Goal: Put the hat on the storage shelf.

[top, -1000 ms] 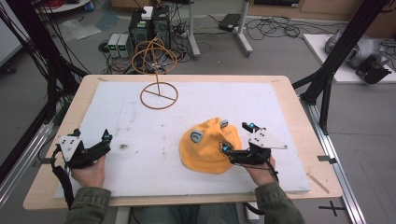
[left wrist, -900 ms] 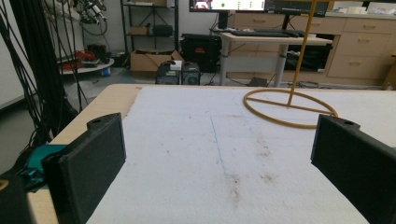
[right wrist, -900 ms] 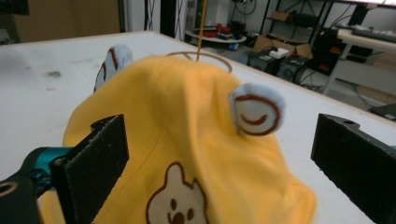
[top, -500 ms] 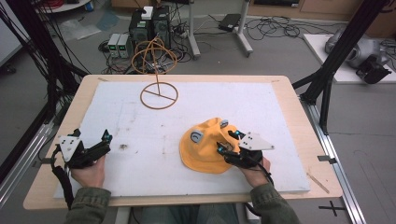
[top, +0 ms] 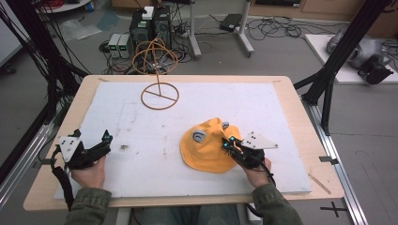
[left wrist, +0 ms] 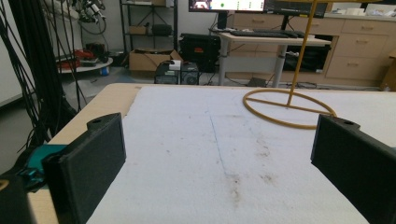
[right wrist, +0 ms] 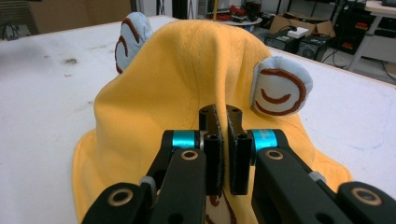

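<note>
The right claw [top: 228, 143] had just pinched shut on the yellow hat [top: 206, 145], pulling up a fold, while the left claw [top: 107, 139] sat open, the wire stand [top: 159, 96] beyond the hat.

— What do we see past our right gripper [right wrist: 223, 122]?

— Our jaws have just been closing, and now they pinch a raised fold of the yellow hat [right wrist: 187, 70] between them.

— And the ears?

— One pale blue ear [right wrist: 279, 87] with brown curves stands just beside the fold, the other ear [right wrist: 130, 37] on the hat's far side. The hat lies on the white board [right wrist: 42, 93].
</note>
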`<state>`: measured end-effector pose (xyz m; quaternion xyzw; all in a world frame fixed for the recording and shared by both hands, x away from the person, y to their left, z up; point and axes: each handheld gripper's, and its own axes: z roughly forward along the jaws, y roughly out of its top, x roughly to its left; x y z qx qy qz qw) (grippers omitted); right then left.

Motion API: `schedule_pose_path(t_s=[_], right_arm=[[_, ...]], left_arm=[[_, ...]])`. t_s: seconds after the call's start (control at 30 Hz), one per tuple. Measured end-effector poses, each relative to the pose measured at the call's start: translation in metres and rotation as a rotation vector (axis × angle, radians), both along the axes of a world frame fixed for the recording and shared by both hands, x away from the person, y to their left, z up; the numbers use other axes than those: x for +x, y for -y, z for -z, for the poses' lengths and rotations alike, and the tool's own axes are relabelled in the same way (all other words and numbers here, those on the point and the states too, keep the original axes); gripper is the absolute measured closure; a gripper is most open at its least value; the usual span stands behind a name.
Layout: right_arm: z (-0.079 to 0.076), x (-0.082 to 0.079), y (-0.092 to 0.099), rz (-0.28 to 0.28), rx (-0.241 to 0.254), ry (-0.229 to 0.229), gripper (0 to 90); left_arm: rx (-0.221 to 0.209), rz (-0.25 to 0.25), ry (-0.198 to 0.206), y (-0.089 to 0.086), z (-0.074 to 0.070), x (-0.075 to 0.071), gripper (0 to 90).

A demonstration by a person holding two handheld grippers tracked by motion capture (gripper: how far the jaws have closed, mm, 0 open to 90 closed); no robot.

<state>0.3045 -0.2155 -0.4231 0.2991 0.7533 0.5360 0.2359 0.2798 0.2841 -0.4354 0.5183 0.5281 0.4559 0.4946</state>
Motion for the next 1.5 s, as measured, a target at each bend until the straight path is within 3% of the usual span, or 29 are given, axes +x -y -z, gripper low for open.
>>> schedule_pose_path(t_s=[0.27,0.4,0.47,0.5,0.57,0.73,0.83,0.97,1.1,1.3,1.5], right_arm=[[-0.003,-0.002,0.002,0.014,0.045,0.02,88.2],[-0.007,-0.003,0.003,0.029,0.078,0.06,88.2],[-0.015,-0.006,0.003,0.047,0.115,0.105,88.2],[-0.015,-0.006,0.003,0.047,0.115,0.105,88.2],[-0.024,-0.008,0.003,0.068,0.179,0.151,88.2],[-0.041,-0.008,0.004,0.104,0.249,0.244,88.2],[-0.051,-0.005,0.006,0.123,0.31,0.271,88.2],[-0.061,-0.001,0.008,0.147,0.347,0.297,88.2],[-0.081,0.006,0.009,0.152,0.395,0.335,88.2],[-0.104,0.019,0.006,0.149,0.416,0.364,88.2],[-0.126,0.041,-0.008,0.124,0.393,0.337,88.1]], left_arm=[[-0.004,0.001,0.003,0.001,0.0,0.0,3.6],[-0.009,0.004,0.001,0.0,-0.001,0.0,3.6],[-0.016,0.003,0.005,-0.001,-0.001,-0.001,3.6],[-0.016,0.003,0.005,-0.001,-0.001,-0.001,3.6],[-0.017,0.003,0.004,-0.001,-0.001,-0.001,3.6],[-0.025,0.002,0.0,-0.002,0.0,-0.001,3.6],[-0.026,0.002,-0.001,-0.002,0.0,-0.001,3.6],[-0.028,0.001,0.0,-0.002,0.0,-0.001,3.6],[-0.032,0.004,0.002,-0.002,0.0,-0.001,3.6],[-0.045,0.0,0.009,-0.003,-0.002,-0.001,3.6],[-0.053,0.004,0.009,-0.002,-0.002,0.0,3.6]])
